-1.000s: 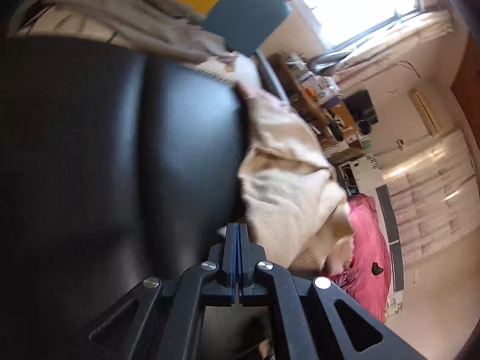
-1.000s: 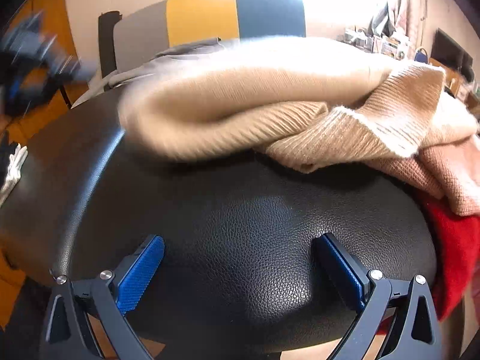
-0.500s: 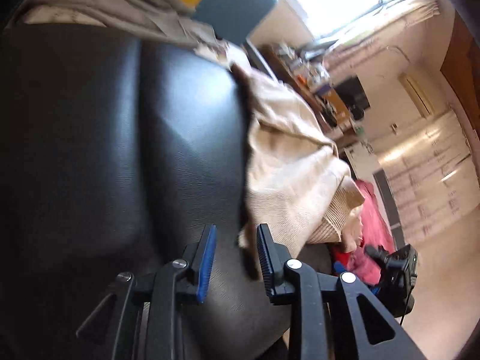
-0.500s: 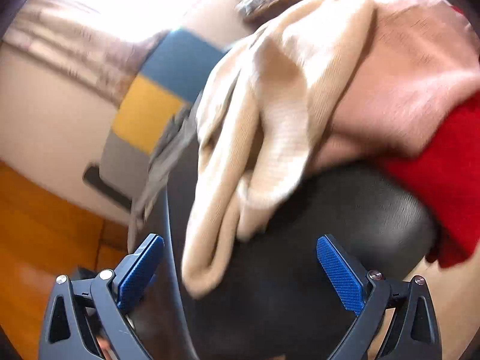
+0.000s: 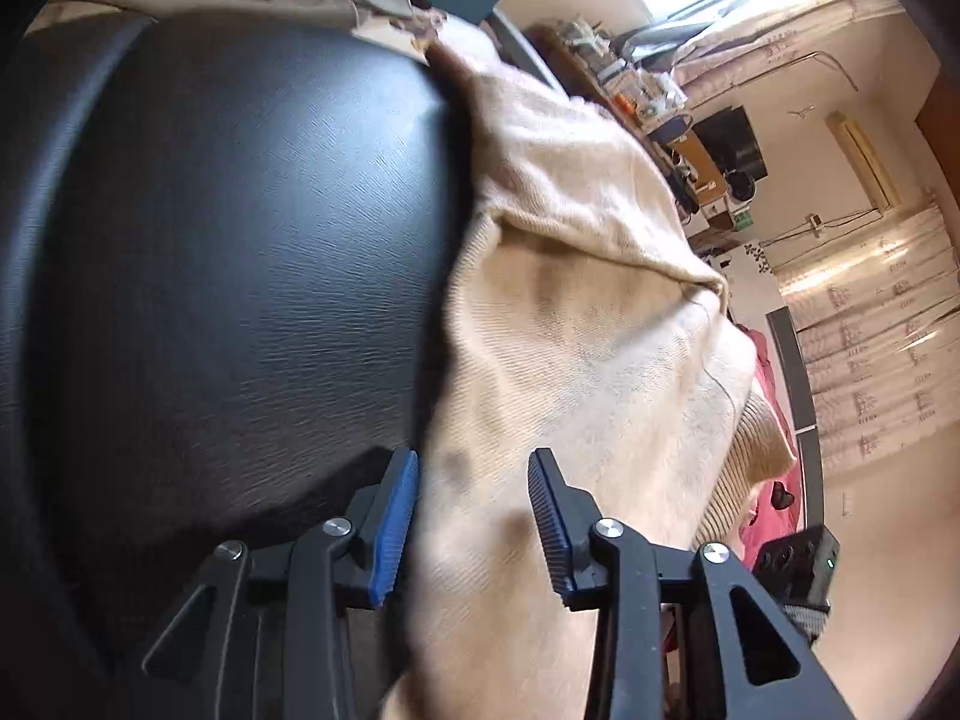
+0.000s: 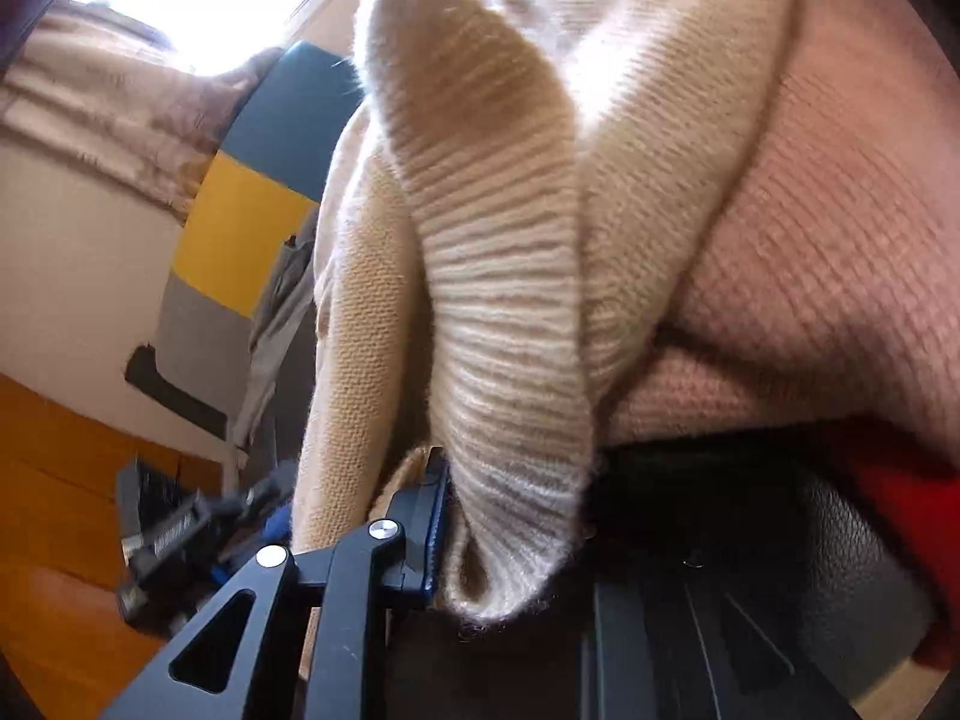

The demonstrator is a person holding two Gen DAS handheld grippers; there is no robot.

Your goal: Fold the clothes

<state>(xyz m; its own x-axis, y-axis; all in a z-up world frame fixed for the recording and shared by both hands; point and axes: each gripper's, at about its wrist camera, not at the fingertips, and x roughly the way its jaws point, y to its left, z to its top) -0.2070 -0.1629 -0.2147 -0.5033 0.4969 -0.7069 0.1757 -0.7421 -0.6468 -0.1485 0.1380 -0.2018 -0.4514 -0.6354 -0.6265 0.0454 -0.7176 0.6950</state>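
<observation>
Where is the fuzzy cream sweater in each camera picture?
Left wrist view: the cream knitted sweater fills the centre-right, its edge between the open left claw.
Right wrist view: the cream knitted sweater hangs down the middle, over the right claw.
Shared landmark: the black leather cushion.

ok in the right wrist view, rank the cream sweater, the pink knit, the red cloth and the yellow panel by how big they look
1. cream sweater, fills most of the middle, though it hangs nearest the lens.
2. pink knit.
3 and 4. yellow panel and red cloth look alike in area; the cloth is cut by the frame edge, so I won't rank them.
</observation>
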